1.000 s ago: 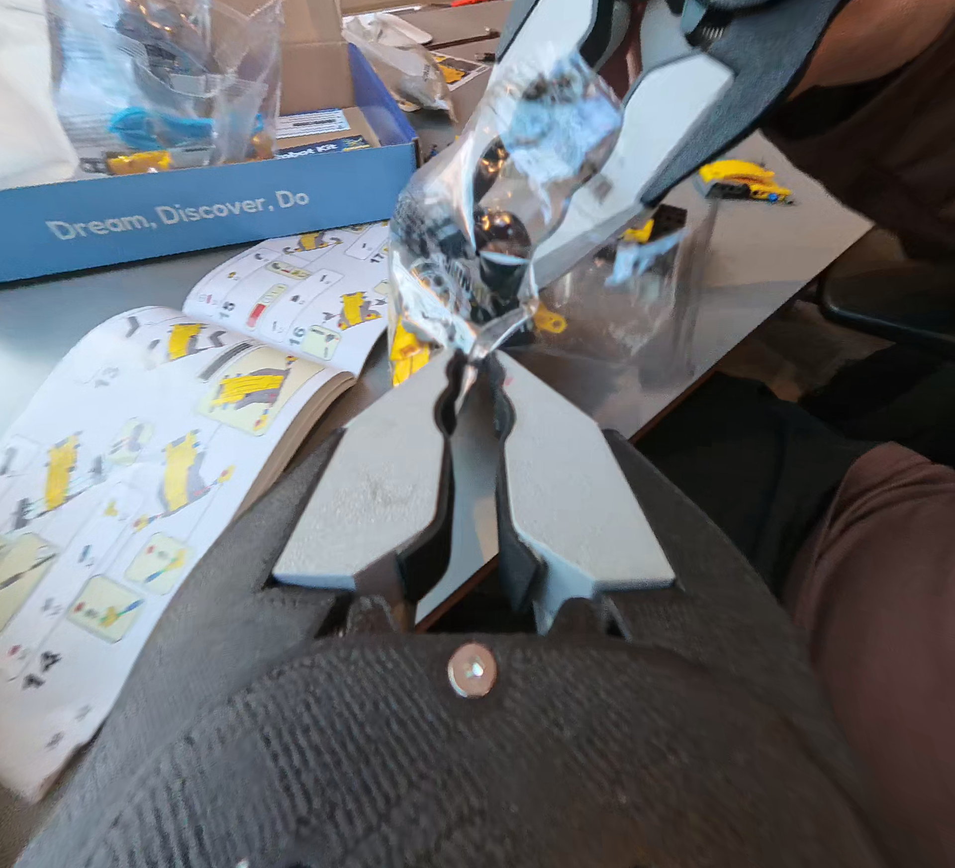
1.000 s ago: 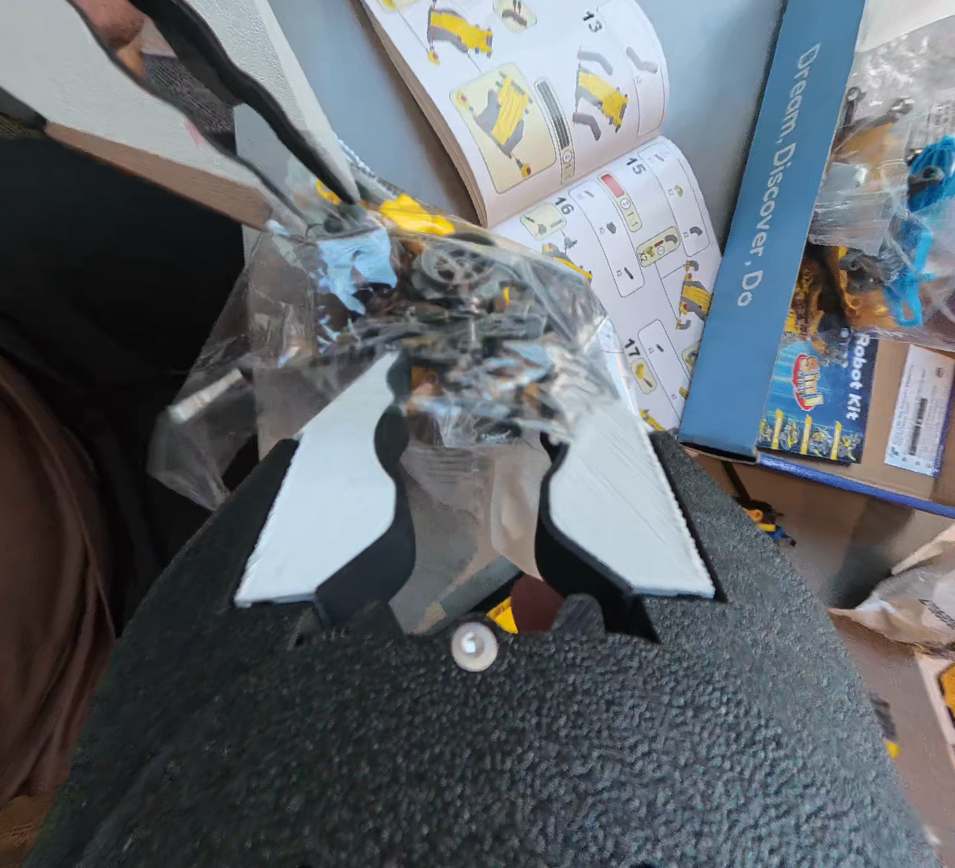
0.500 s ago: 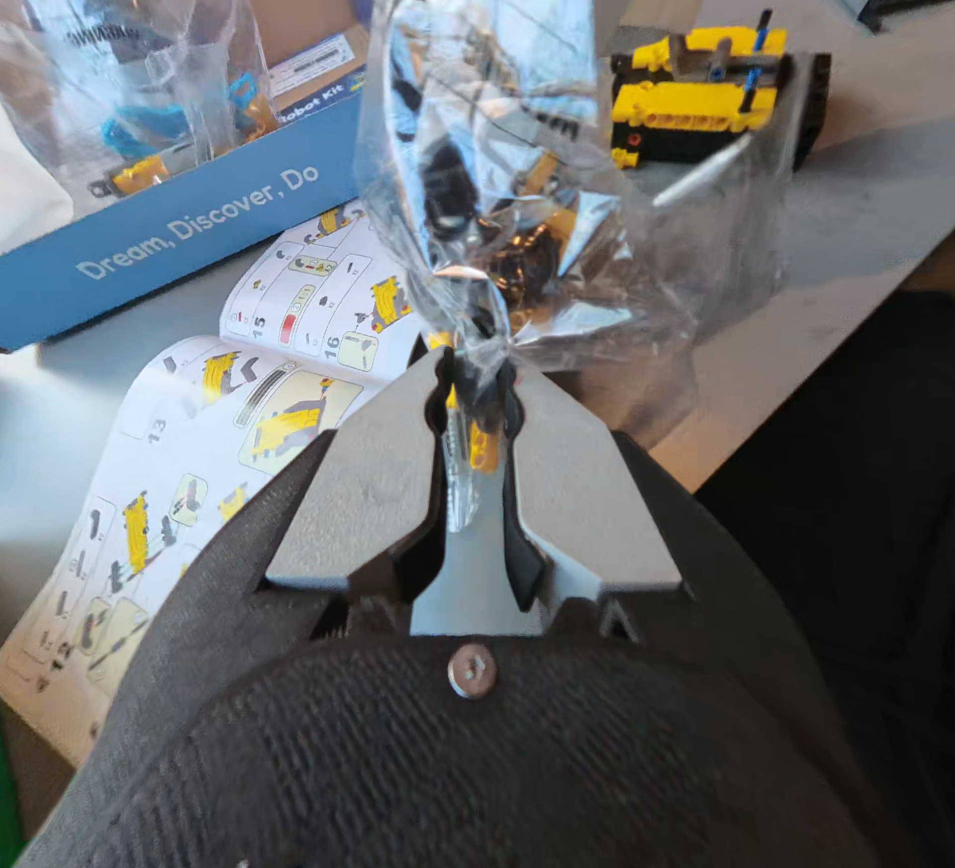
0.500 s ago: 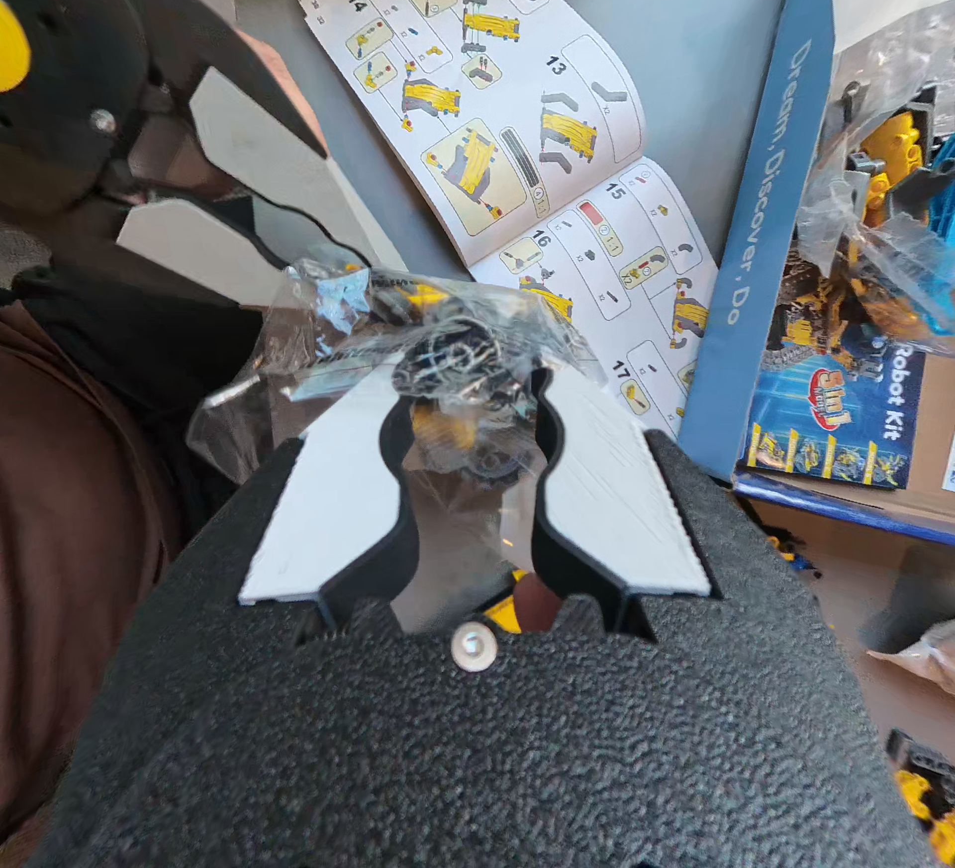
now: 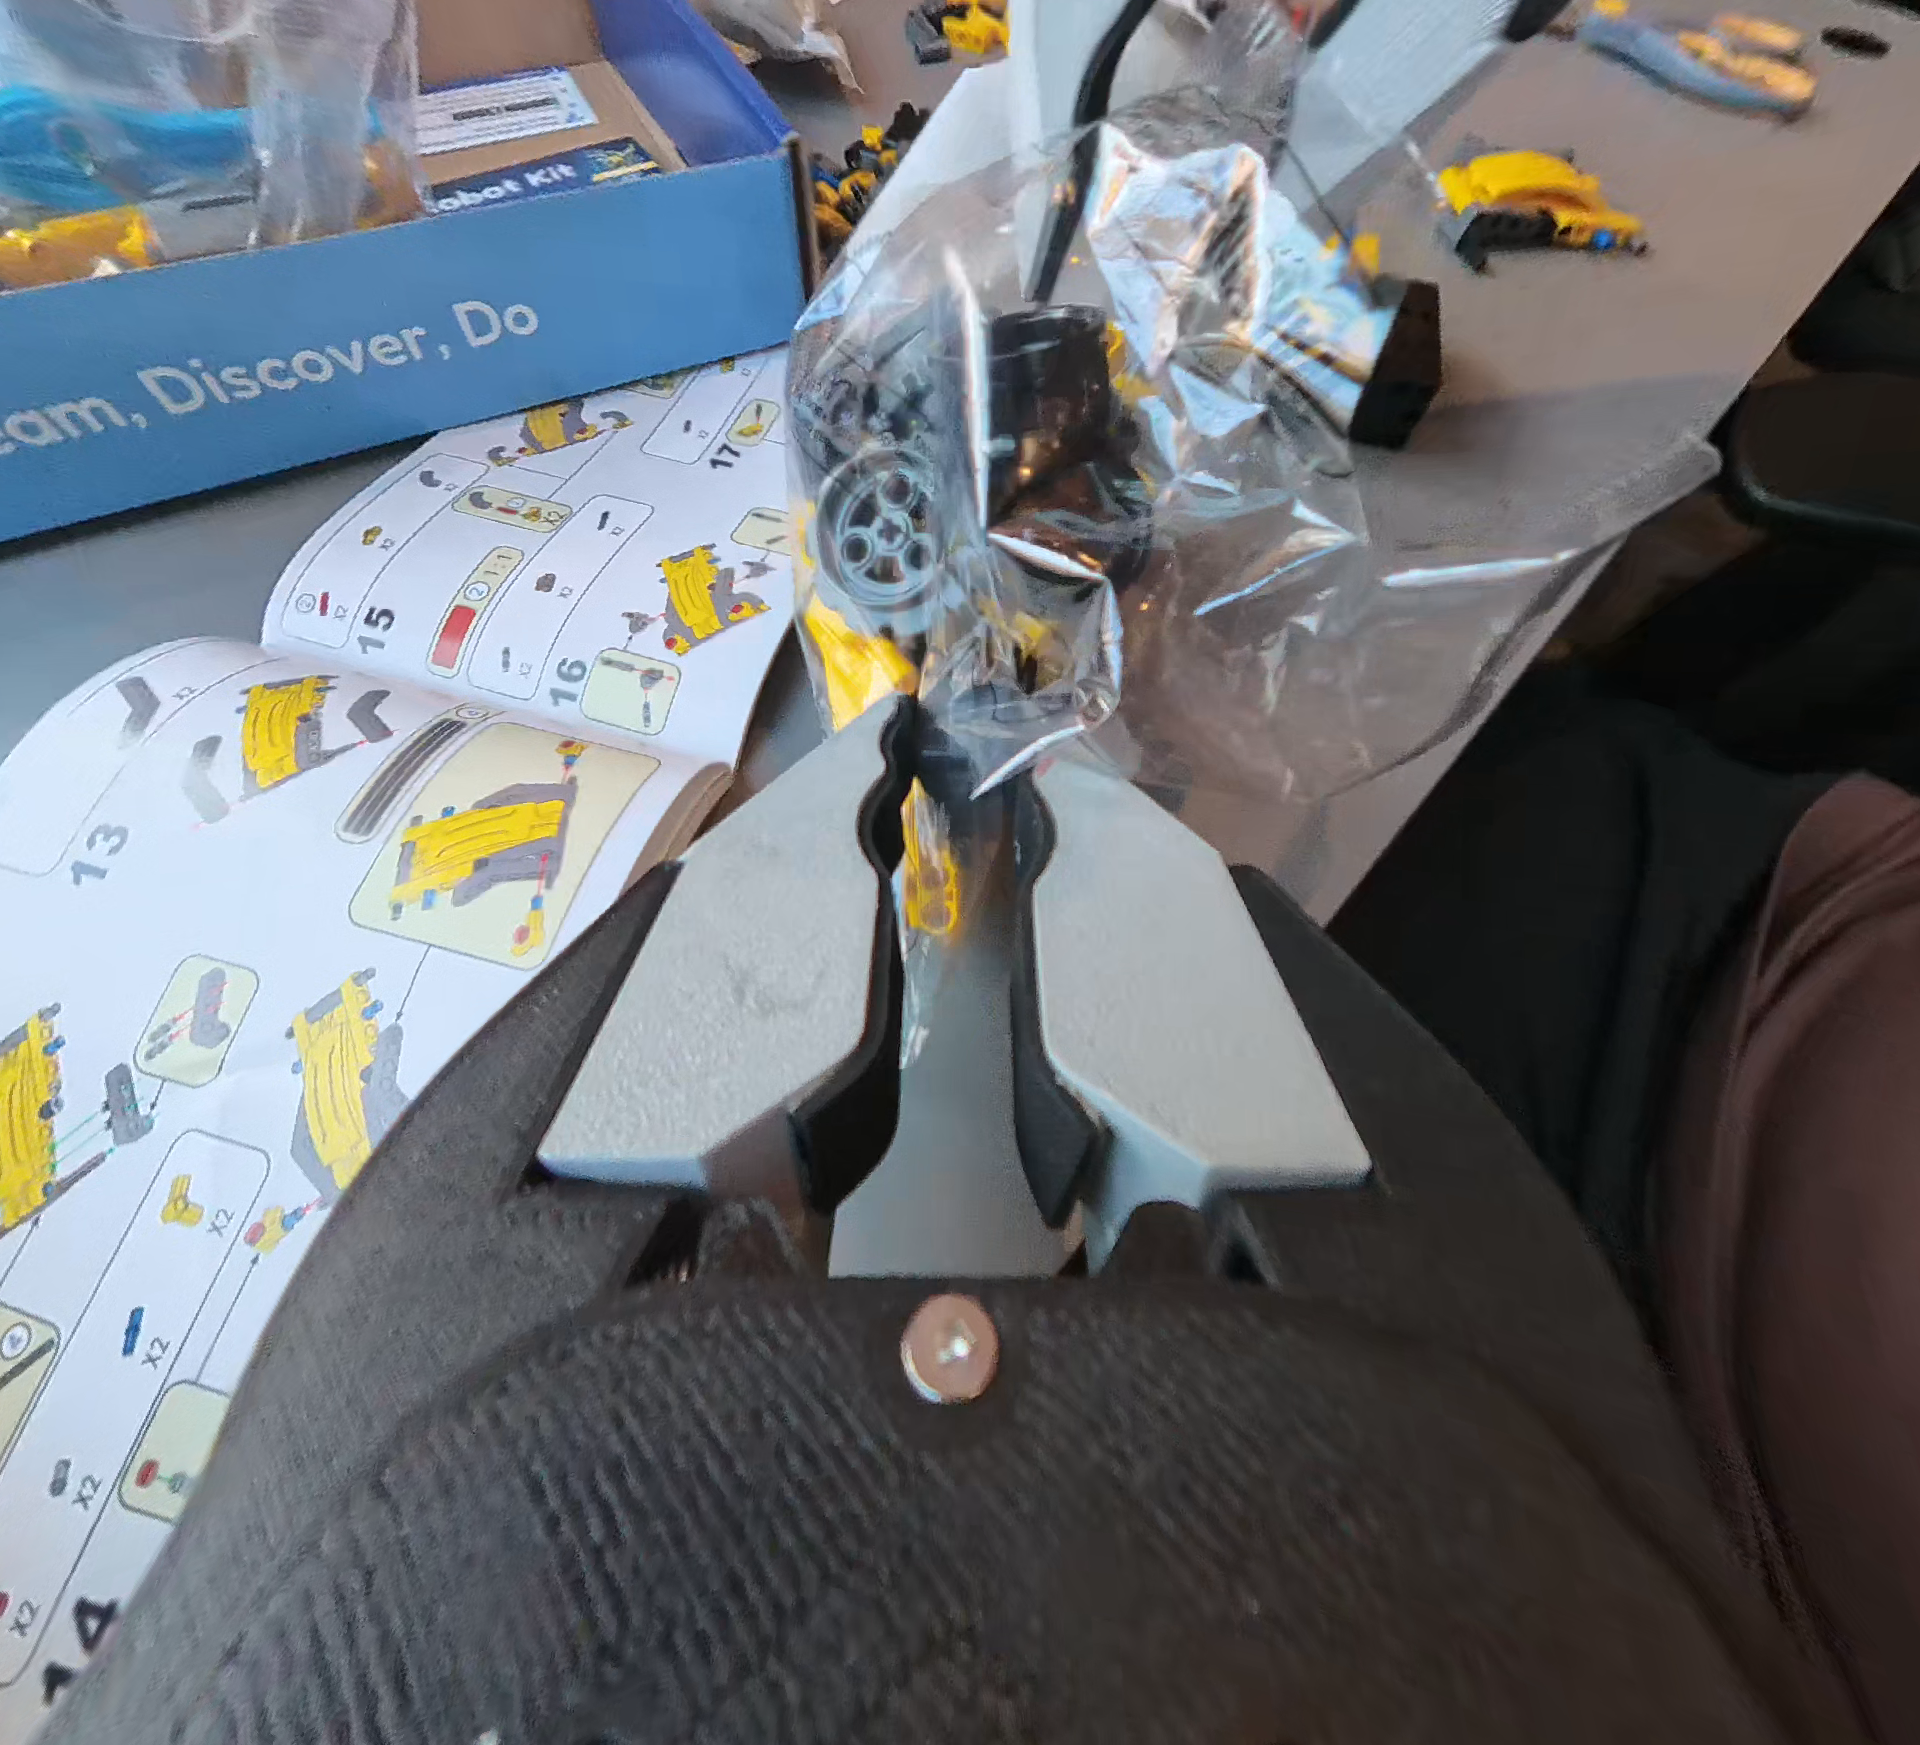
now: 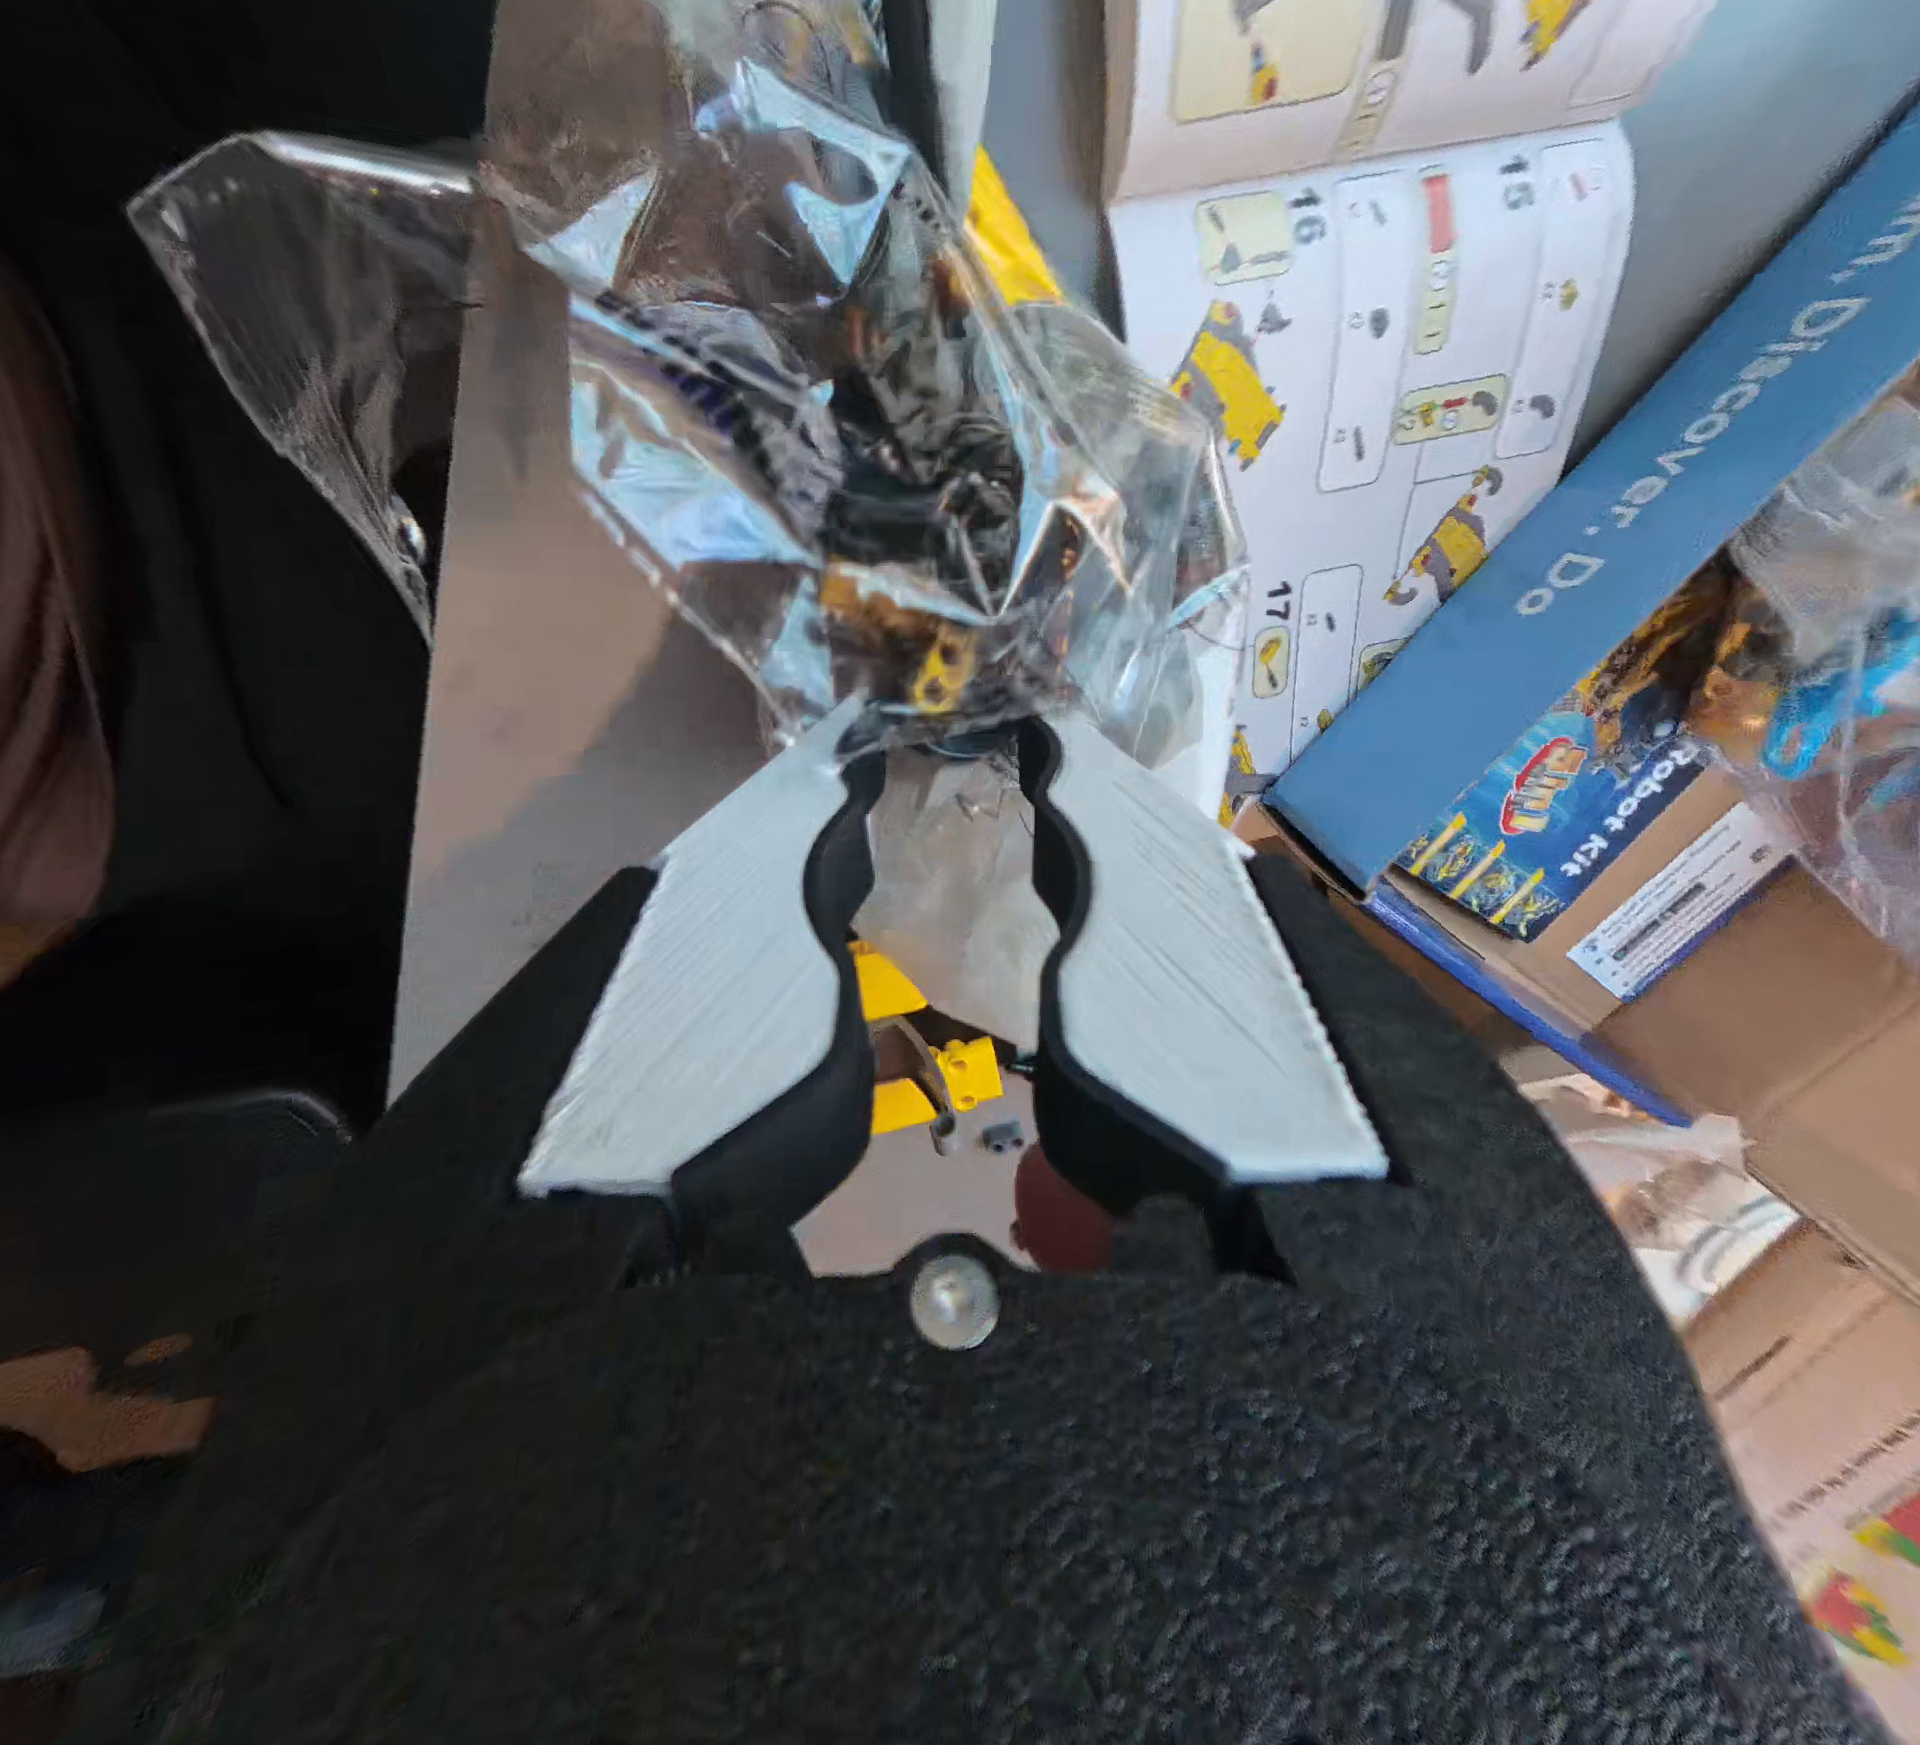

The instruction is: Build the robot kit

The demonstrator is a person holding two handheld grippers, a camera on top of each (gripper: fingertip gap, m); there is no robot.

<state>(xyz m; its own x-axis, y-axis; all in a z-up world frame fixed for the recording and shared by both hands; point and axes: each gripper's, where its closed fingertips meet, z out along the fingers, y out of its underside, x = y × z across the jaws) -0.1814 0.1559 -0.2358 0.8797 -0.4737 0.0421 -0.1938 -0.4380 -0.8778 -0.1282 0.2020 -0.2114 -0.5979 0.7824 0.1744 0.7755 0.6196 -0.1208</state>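
**A:** What have you got in your left gripper (image 5: 961, 760)?

**B:** Its fingers are clamped on one end of a clear plastic bag (image 5: 1039, 490) of small black, grey and yellow building pieces. You hold the bag up in the air over the near edge of the worktop (image 5: 1621, 313), just beside the open instruction booklet (image 5: 436, 760).

**A:** And your right gripper (image 6: 951, 739)?

**B:** Its tips are pinched on the opposite end of the same bag (image 6: 831, 407), so the bag hangs between your two grippers. In the left wrist view the right gripper (image 5: 1205, 85) comes down from the top onto the bag.

**A:** What lies around?

**B:** A blue cardboard box (image 5: 416, 334) stands at the far side of the booklet, with more clear bags of parts inside it. Toward the right edge of the worktop sits a part-built yellow and black model (image 5: 1392, 365), and farther off a small yellow assembly (image 5: 1527, 199). The booklet (image 6: 1382, 324) and the box (image 6: 1621, 573) also show in the right wrist view.
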